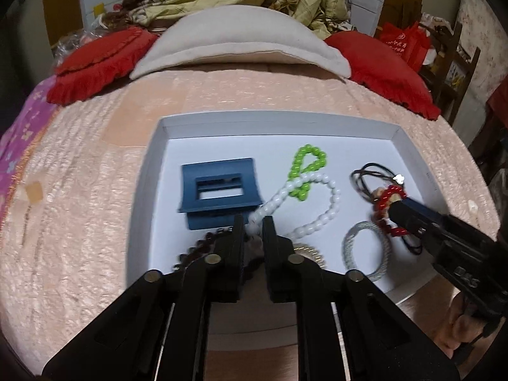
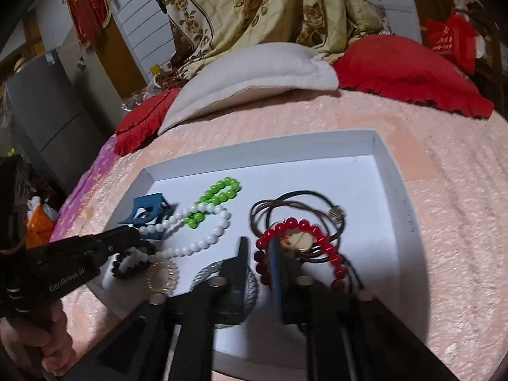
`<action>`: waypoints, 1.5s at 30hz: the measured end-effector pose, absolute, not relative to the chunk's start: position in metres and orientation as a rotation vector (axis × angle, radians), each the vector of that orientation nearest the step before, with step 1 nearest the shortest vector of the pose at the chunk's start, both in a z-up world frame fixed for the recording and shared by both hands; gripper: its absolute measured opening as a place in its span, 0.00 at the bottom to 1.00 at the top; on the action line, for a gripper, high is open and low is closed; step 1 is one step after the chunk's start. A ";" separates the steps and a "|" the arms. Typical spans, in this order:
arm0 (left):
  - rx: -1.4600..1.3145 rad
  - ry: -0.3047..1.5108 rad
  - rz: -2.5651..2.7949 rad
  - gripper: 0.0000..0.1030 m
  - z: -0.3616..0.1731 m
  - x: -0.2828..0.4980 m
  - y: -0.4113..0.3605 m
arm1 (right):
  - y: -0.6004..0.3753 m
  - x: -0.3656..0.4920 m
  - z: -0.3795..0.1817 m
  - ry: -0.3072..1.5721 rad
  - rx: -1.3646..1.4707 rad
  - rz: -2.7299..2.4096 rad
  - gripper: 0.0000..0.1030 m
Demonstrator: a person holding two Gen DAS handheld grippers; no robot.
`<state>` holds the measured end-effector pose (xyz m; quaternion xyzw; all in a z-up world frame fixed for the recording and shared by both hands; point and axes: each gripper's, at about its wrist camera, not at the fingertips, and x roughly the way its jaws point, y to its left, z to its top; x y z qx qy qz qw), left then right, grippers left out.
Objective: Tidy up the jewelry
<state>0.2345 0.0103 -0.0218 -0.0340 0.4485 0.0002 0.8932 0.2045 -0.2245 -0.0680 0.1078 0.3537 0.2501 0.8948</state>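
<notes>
- Pink textured bedspread covers a bed with red cushions and a white pillow at its far end; a shallow white tray sits on it and holds all the jewelry.
- Sorting looks barely begun, by my reading: the pieces lie loose and partly tangled on the tray floor, with no groups formed. A blue stand sits in the tray's left part with nothing hung on it.
- White bead necklace loops across the middle, crossing a green bead bracelet; a dark cord necklace coils on the right under a red bead bracelet.
- Nearer the front lie a grey twisted bangle, a clear spiral hair tie and a dark bead bracelet.
- Left gripper has its jaws nearly clenched, with the end of the white bead necklace between them; whether the pads truly pinch it I cannot tell.
- Right gripper has its jaws partly parted, one finger dipping inside the red bead bracelet's ring, the other outside it; they do not look closed on it.
</notes>
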 end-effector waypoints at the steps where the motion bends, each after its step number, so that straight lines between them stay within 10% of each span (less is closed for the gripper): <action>1: -0.068 0.924 0.006 0.24 -0.021 0.231 0.012 | -0.225 0.201 -0.066 0.717 0.222 0.509 0.43; 12: -0.015 0.873 0.102 0.77 -0.009 0.195 0.012 | -0.232 0.136 -0.031 0.622 0.139 0.461 0.47; 15: -0.014 0.876 0.108 0.78 -0.003 0.167 0.010 | -0.242 0.105 -0.027 0.648 0.153 0.389 0.76; 45: -0.046 0.739 0.007 0.99 0.062 0.004 -0.014 | -0.238 -0.042 -0.003 0.642 0.046 0.290 0.79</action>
